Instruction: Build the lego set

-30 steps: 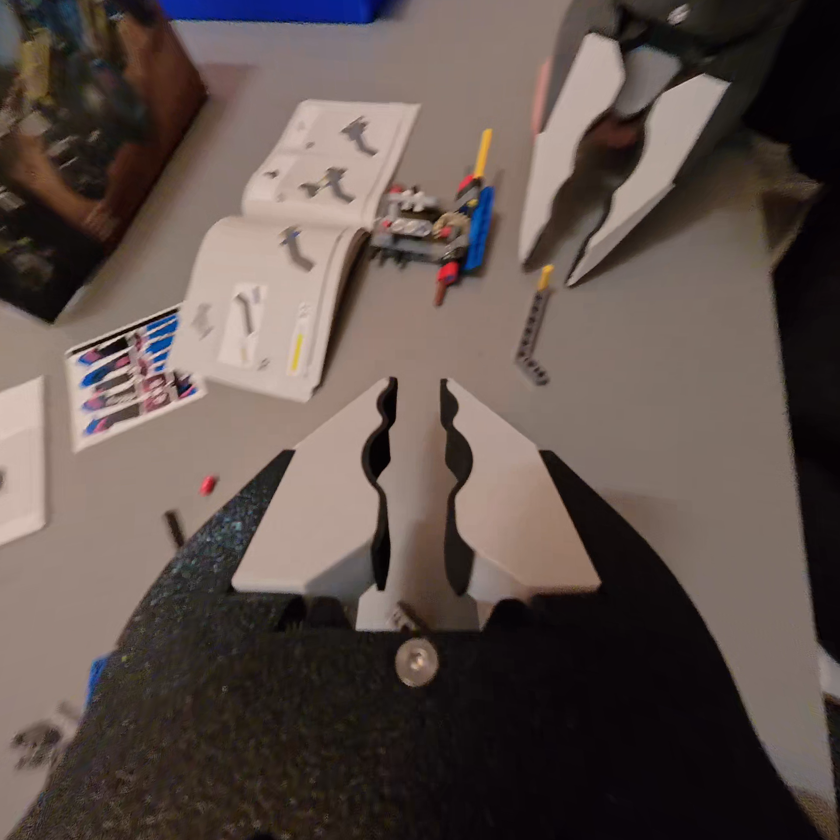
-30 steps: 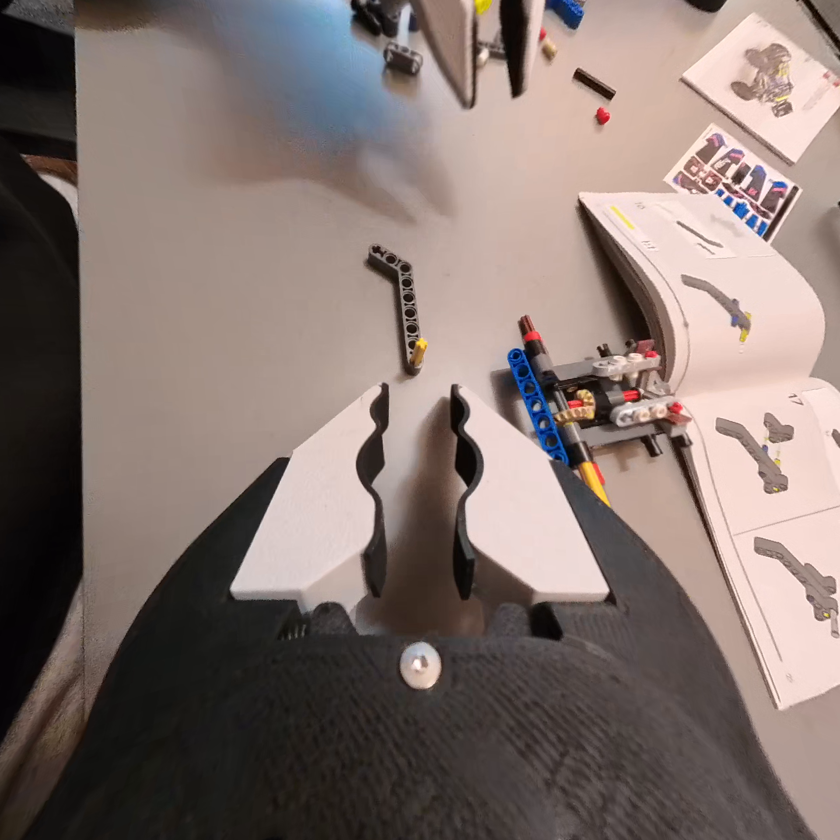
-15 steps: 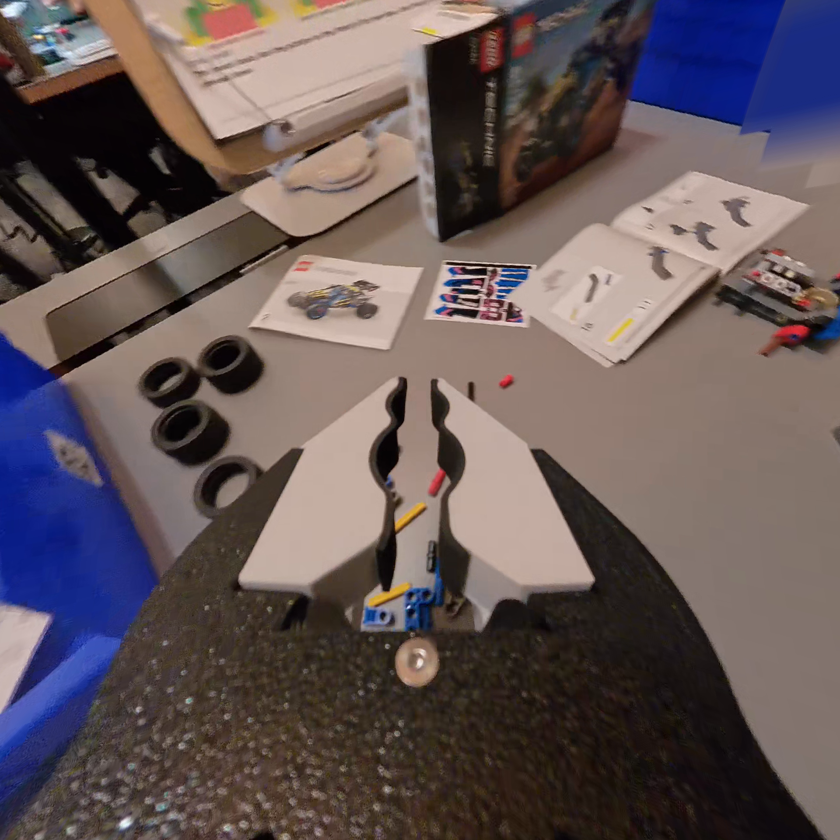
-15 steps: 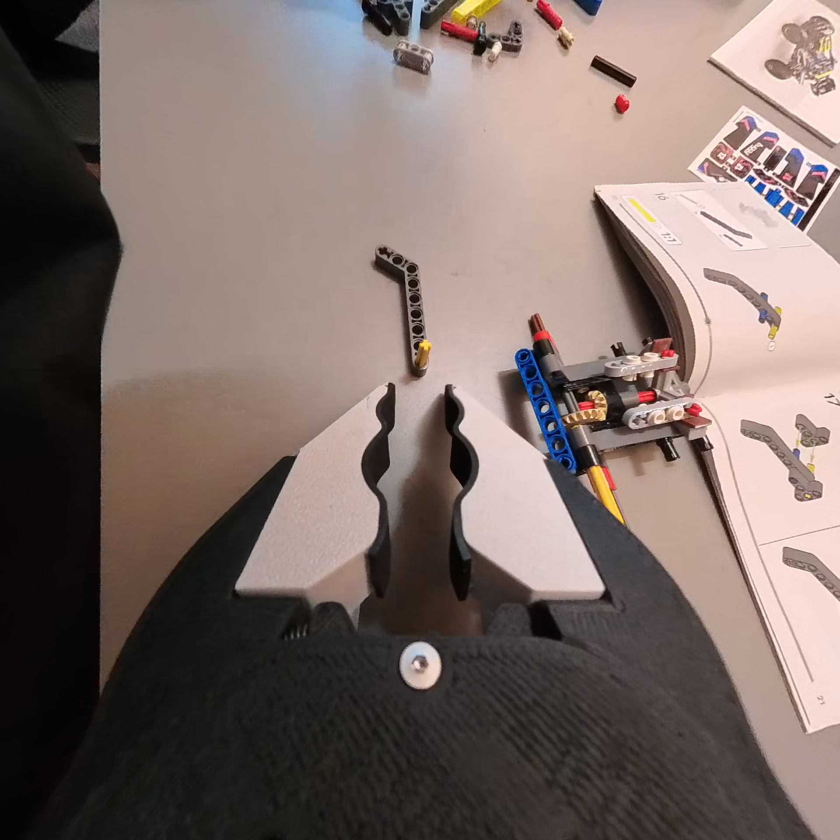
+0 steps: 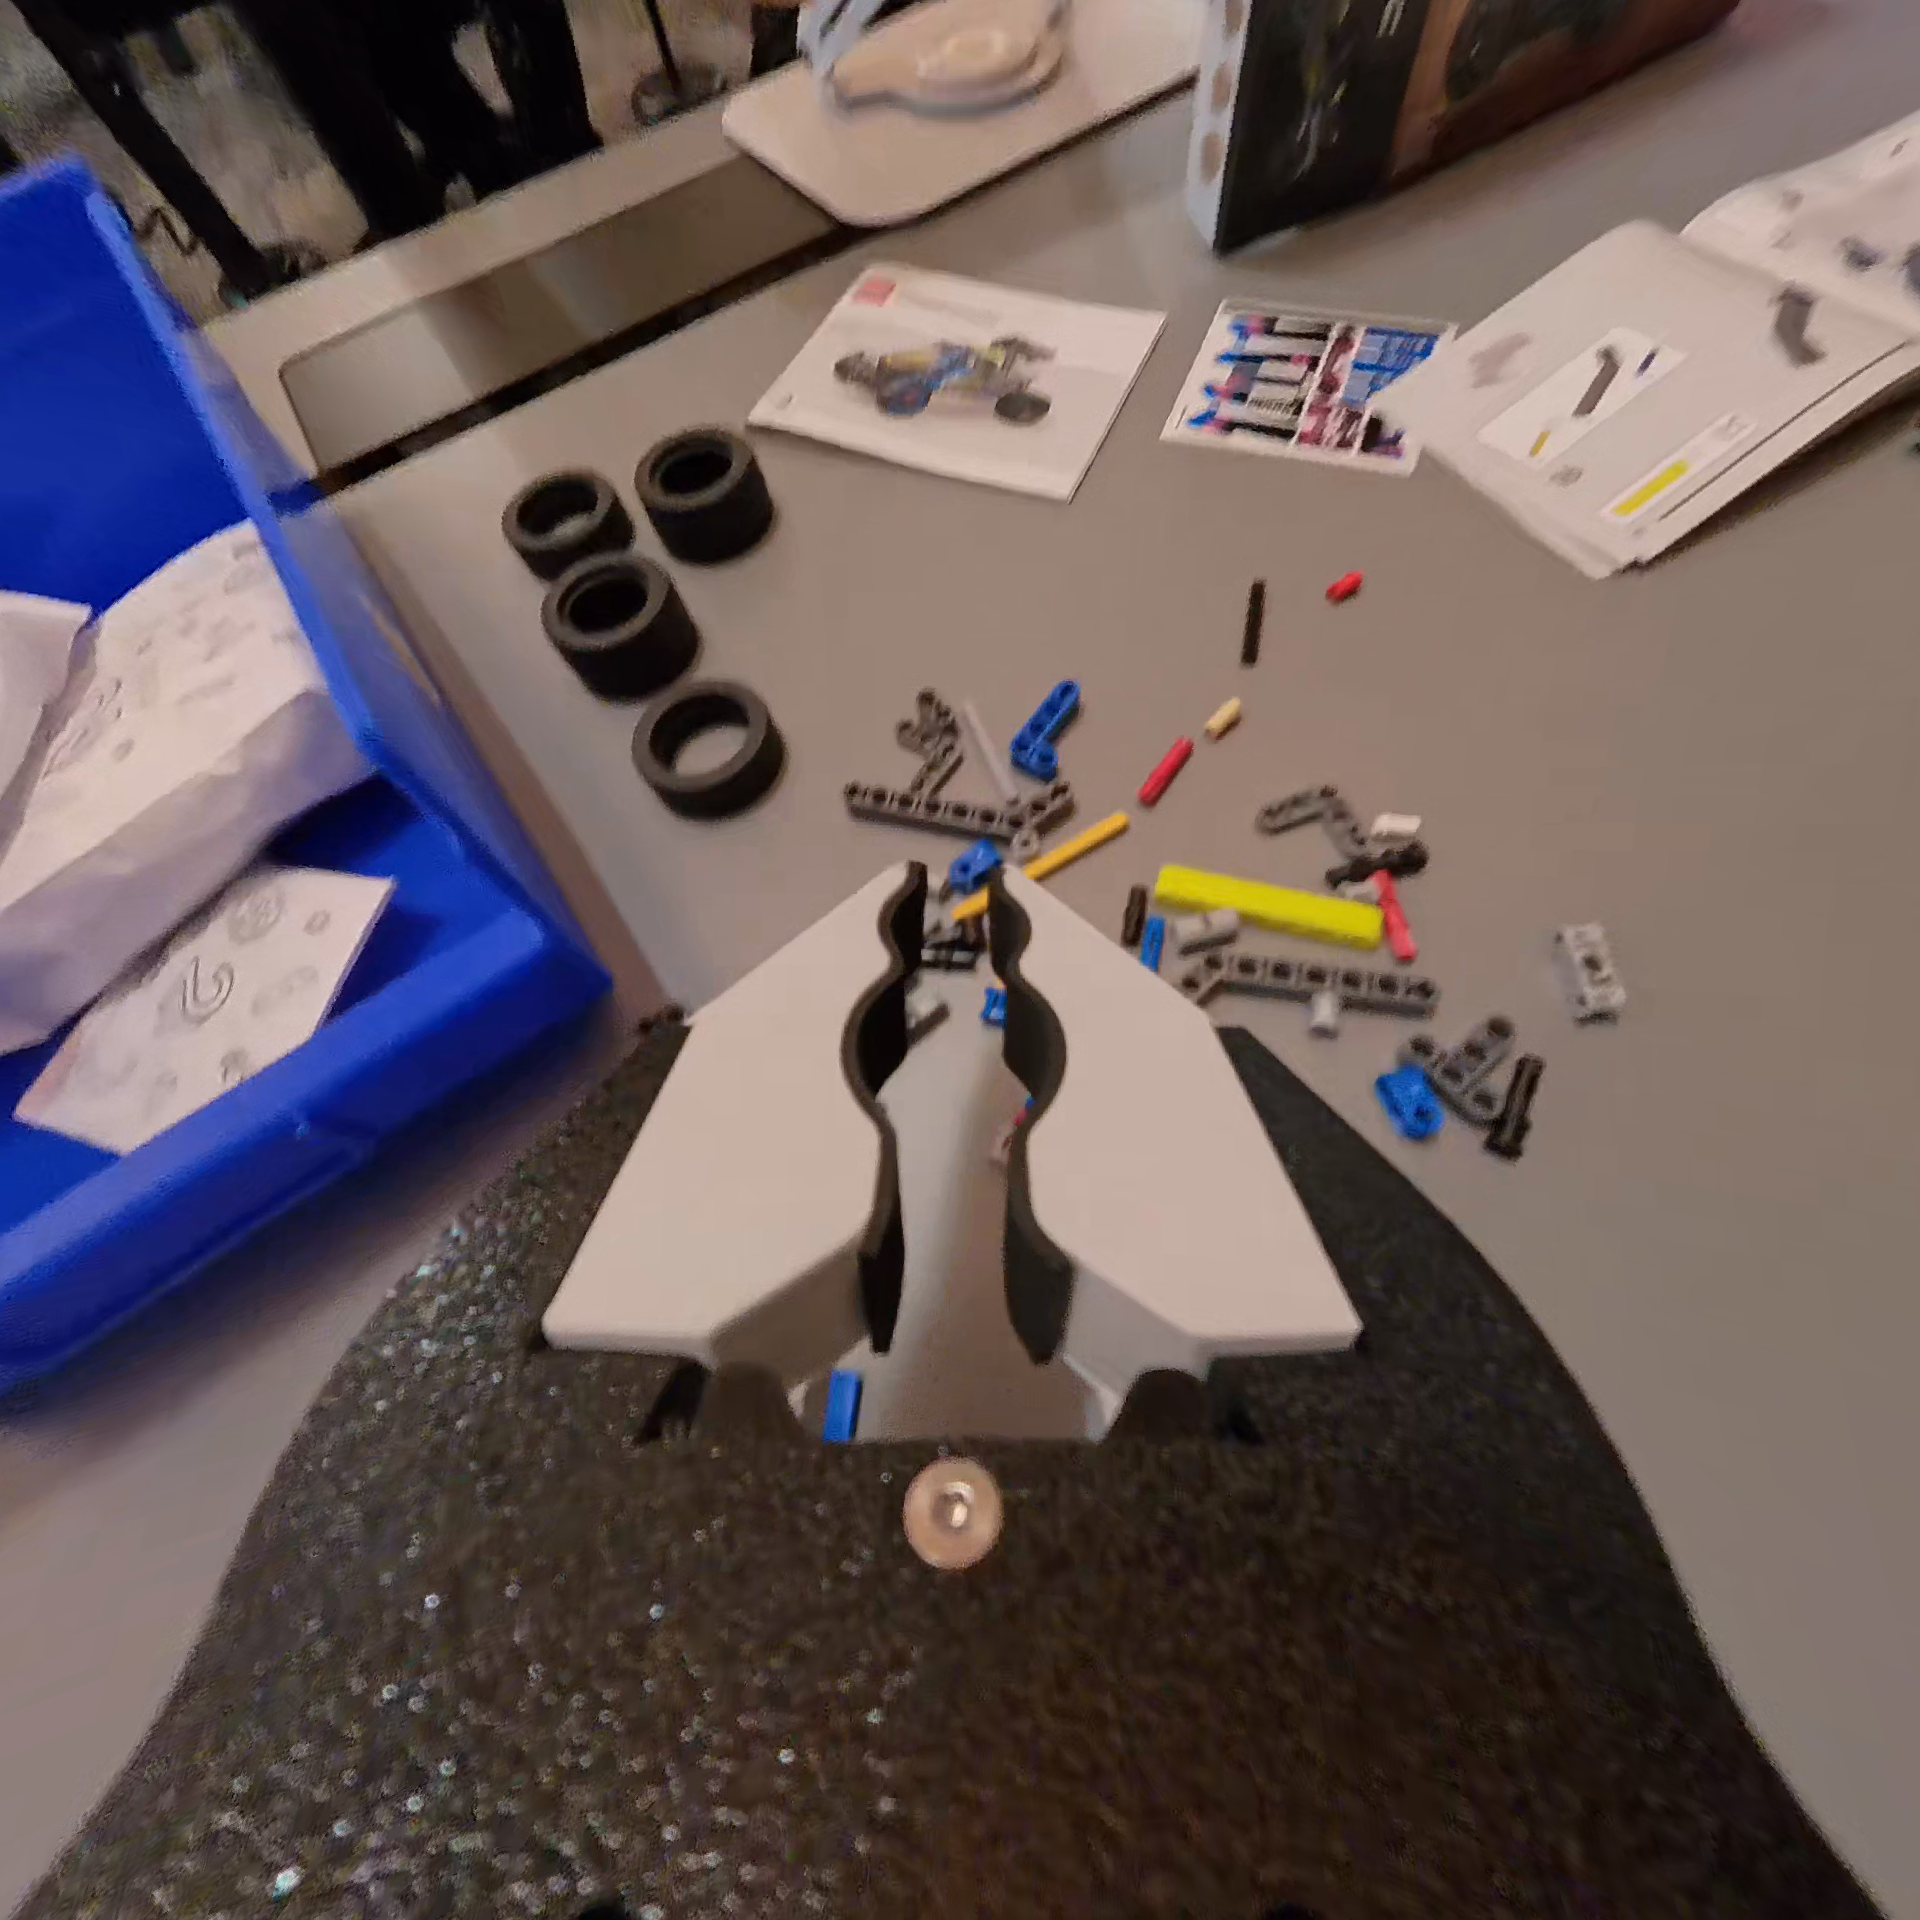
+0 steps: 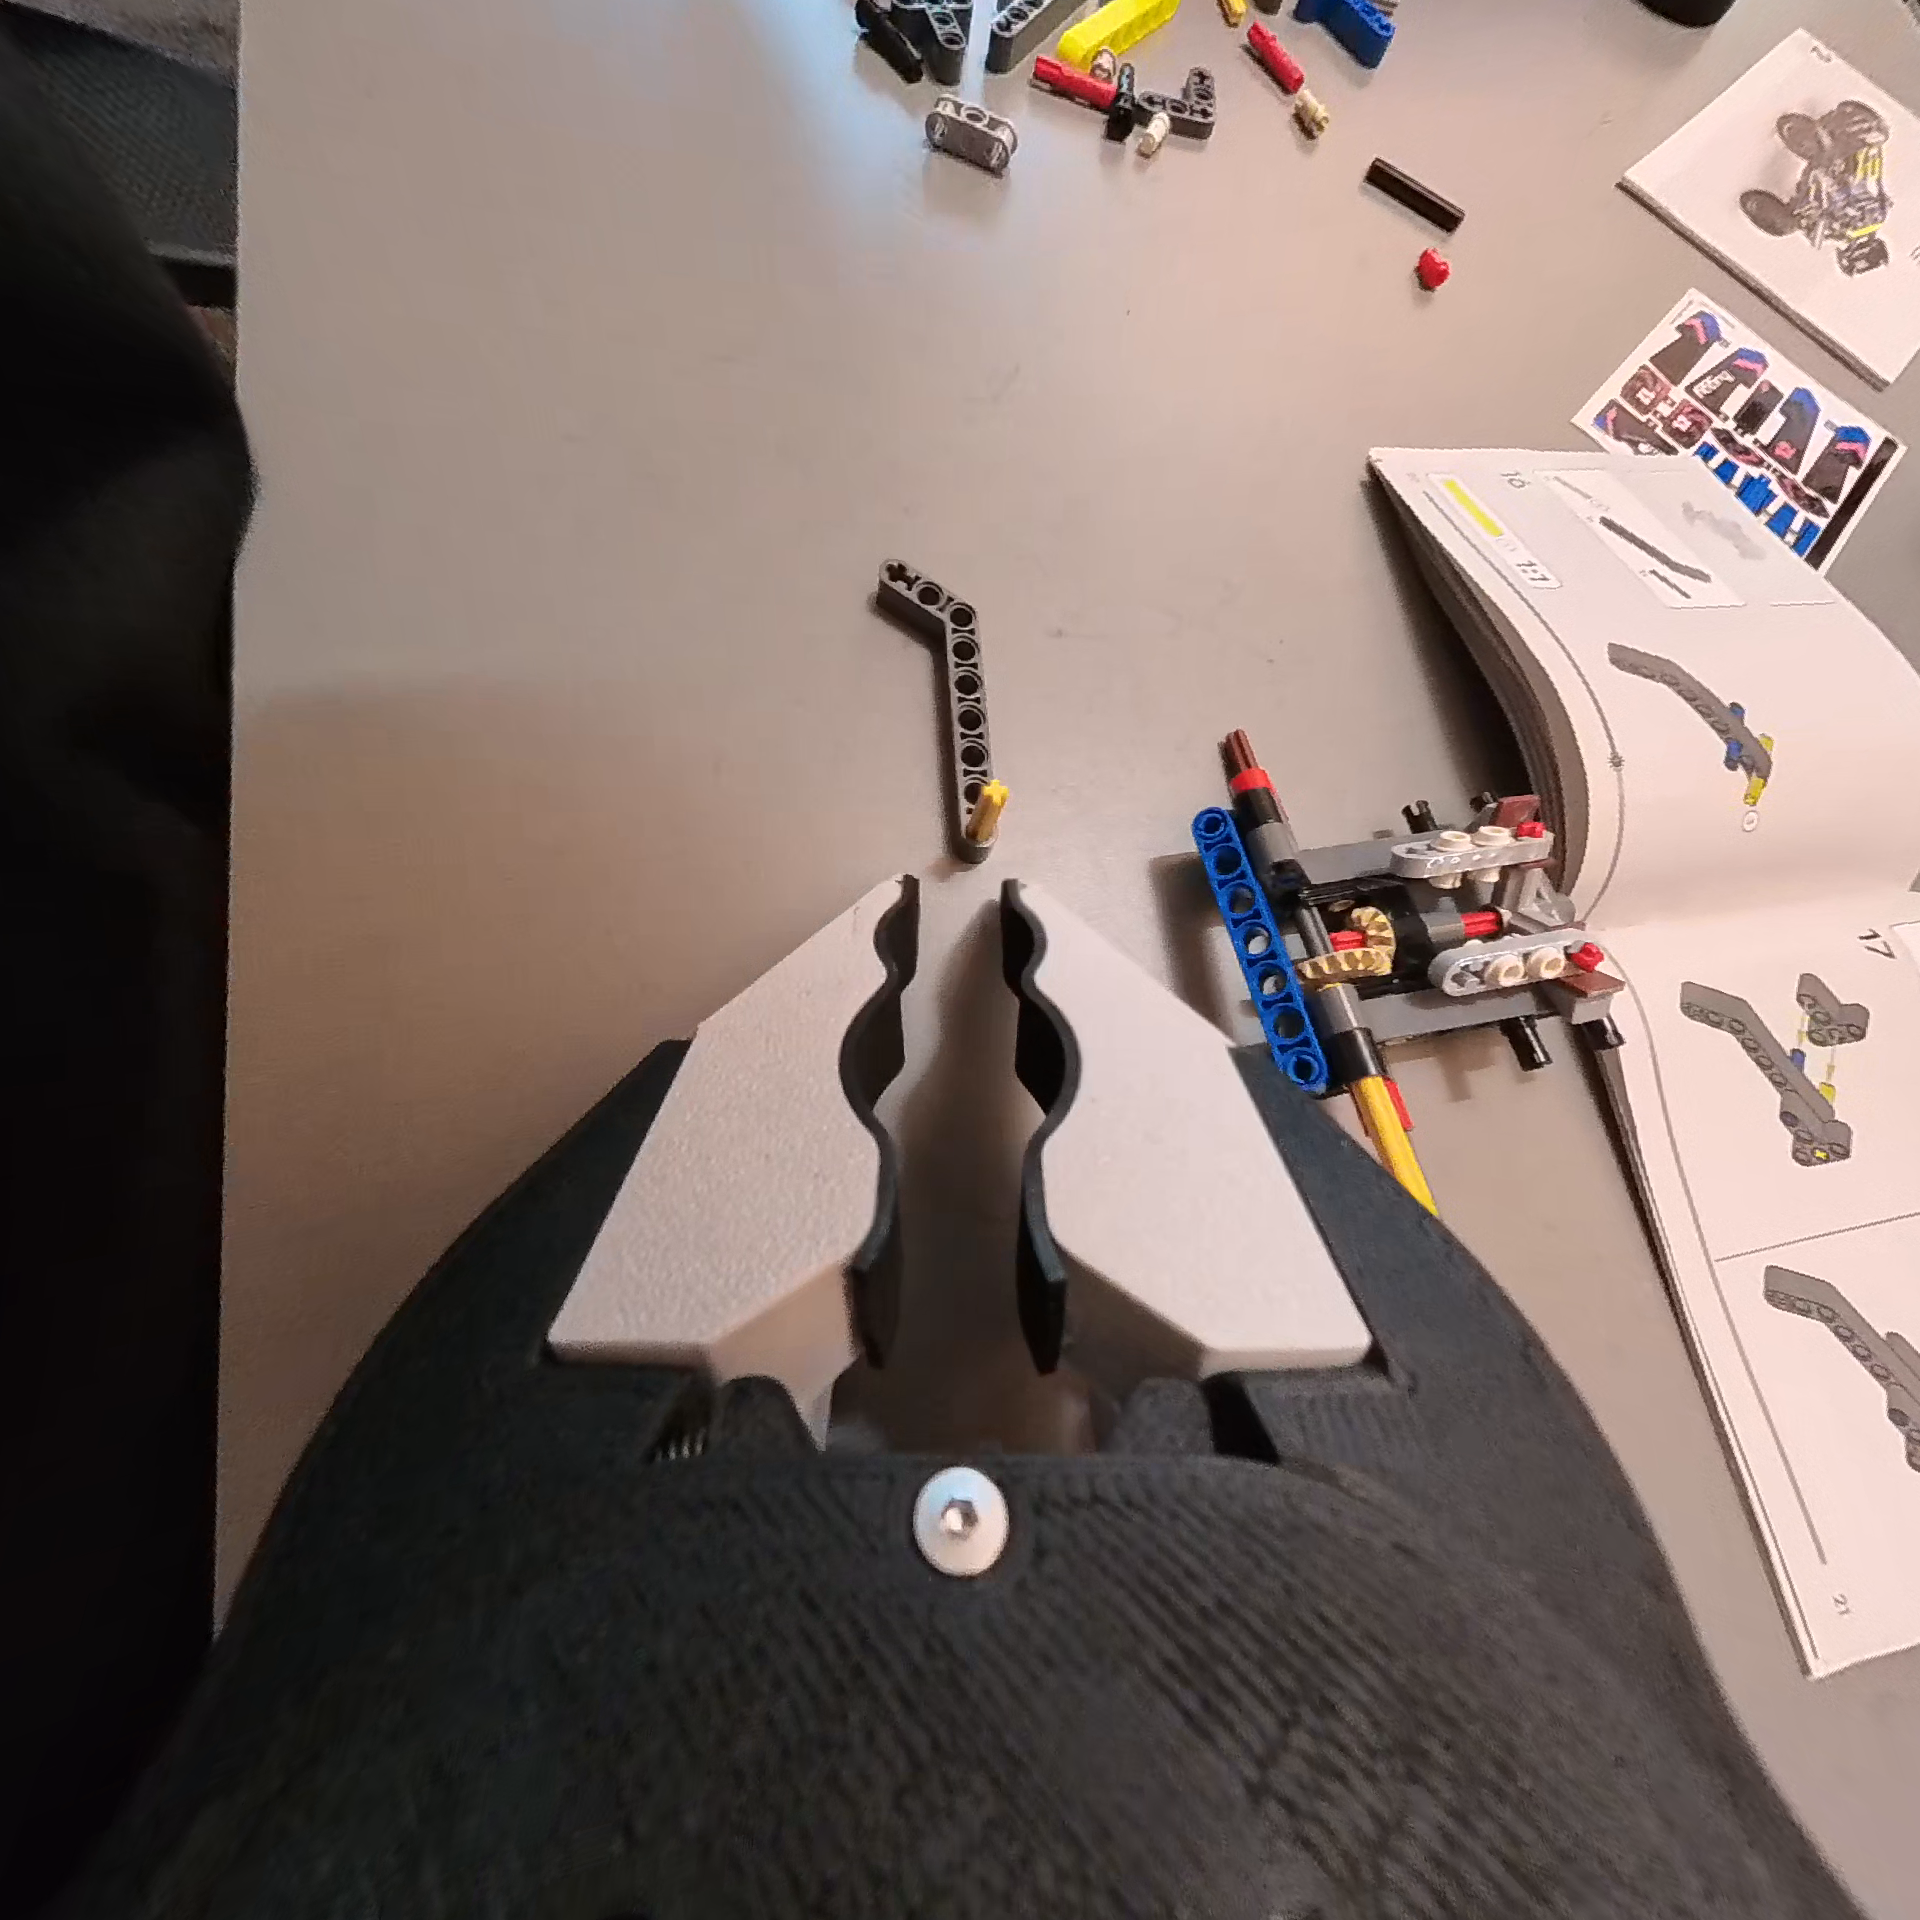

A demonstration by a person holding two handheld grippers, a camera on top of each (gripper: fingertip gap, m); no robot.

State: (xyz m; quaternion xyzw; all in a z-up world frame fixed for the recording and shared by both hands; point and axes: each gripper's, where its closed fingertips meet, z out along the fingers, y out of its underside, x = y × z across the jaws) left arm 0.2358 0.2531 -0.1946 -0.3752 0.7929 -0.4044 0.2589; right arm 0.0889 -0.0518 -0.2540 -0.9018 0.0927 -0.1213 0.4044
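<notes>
My left gripper [image 5: 956, 883] is open and empty, held above a scatter of loose lego pieces [image 5: 1278, 956] on the grey table; a long yellow beam [image 5: 1268, 906] lies just right of its tips. My right gripper [image 6: 958, 888] is open and empty, its tips just short of a dark grey bent beam [image 6: 961, 707] with a yellow pin [image 6: 987, 805] in its near end. The partly built assembly [image 6: 1392, 935] with a blue beam and yellow axle sits to the right of that gripper, against the open instruction booklet [image 6: 1704, 935].
Several black tyres [image 5: 665, 613] lie left of the loose pieces. A blue bin [image 5: 312, 935] with paper bags stands at the left. A second booklet [image 5: 956, 374], a sticker sheet [image 5: 1304, 384] and the set's box [image 5: 1403, 104] lie farther back.
My left gripper has swung away from the assembly and booklet, leftwards, to over the pile of loose pieces by the tyres and blue bin. My right gripper has barely moved.
</notes>
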